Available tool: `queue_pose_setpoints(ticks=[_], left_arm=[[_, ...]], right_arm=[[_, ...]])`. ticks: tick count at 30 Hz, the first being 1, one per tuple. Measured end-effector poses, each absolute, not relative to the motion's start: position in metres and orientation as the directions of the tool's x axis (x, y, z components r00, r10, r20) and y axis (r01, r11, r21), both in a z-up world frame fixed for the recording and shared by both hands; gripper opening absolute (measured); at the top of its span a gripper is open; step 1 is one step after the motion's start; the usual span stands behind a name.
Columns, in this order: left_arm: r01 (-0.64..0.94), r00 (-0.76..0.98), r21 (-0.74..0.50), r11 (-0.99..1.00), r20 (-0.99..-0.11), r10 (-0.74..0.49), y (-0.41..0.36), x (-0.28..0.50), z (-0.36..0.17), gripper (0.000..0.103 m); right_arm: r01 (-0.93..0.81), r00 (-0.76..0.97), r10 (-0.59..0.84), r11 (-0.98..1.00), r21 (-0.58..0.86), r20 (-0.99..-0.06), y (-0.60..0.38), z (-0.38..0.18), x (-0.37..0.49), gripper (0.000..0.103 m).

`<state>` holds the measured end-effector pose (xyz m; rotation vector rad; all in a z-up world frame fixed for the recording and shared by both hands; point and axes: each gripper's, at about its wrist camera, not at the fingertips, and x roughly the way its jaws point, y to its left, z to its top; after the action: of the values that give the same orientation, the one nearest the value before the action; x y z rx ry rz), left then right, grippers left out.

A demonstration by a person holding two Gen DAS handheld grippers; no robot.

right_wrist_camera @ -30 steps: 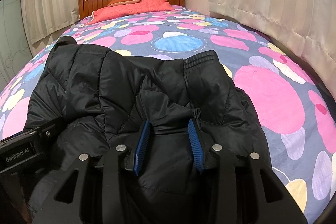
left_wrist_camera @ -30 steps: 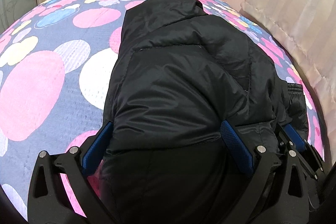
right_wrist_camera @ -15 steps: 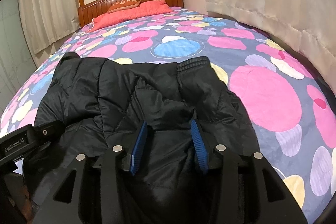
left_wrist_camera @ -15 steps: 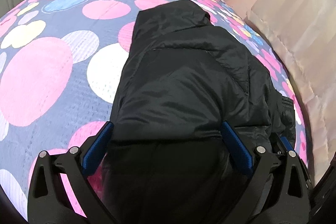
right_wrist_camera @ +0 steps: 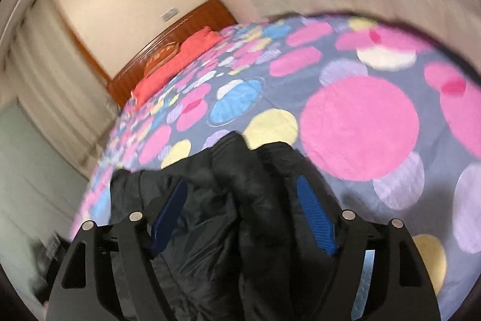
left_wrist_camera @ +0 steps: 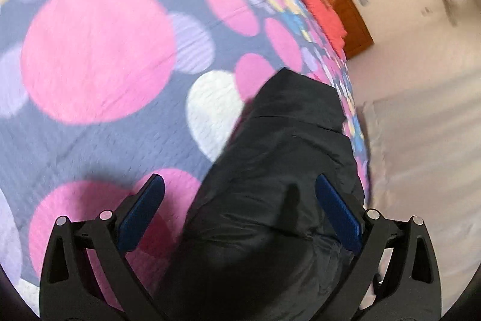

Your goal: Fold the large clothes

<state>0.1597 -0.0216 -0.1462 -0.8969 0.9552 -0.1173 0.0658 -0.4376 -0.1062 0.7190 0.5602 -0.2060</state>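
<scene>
Lying folded on bedspread (left_wrist_camera: 99, 146), jacket (left_wrist_camera: 279, 170); right gripper (right_wrist_camera: 240, 212) jaws just opened.

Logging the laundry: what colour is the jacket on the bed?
Black; the jacket shows best in the left wrist view.

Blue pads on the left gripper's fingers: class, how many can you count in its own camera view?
2. One blue pad over the bedspread at lower left; the other at lower right beside the black jacket.

- We see both fisheye views smeared by motion blur, edges bowed and ringed by dark vignette.
- We note soft, even indoor light; the puffy black quilted jacket (left_wrist_camera: 279, 176) reads nearly featureless.
</scene>
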Motion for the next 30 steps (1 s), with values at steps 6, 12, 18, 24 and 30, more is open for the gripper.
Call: queue_pose_setpoints(ticks=[6, 12, 18, 24, 30], left_arm=[[-0.332, 0.577, -0.761, 0.558, -0.632, -0.518, -0.014, 0.158, -0.182, 0.1], [-0.267, 0.537, -0.795, 0.544, -0.592, -0.602, -0.03, 0.172, -0.183, 0.101], [-0.224, 0.523, -0.814, 0.536, -0.565, -0.639, -0.038, 0.177, -0.185, 0.101], [-0.192, 0.503, -0.821, 0.538, -0.553, -0.664, -0.042, 0.184, -0.187, 0.101], [-0.148, 0.471, -0.805, 0.574, -0.568, -0.675, -0.059, 0.193, -0.184, 0.101]], right_arm=[[0.414, 0.808, 0.093, 0.613, 0.673, -0.582, -0.477, -0.145, 0.071, 0.075], [0.364, 0.807, 0.277, 0.462, 0.809, -0.521, -0.488, -0.185, 0.083, 0.076], [0.26, 0.816, 0.377, 0.438, 0.861, -0.438, -0.483, -0.186, 0.088, 0.081], [0.178, 0.795, 0.449, 0.472, 0.864, -0.409, -0.478, -0.184, 0.084, 0.082], [0.192, 0.729, 0.412, 0.643, 0.742, -0.546, -0.445, -0.175, 0.104, 0.088]])
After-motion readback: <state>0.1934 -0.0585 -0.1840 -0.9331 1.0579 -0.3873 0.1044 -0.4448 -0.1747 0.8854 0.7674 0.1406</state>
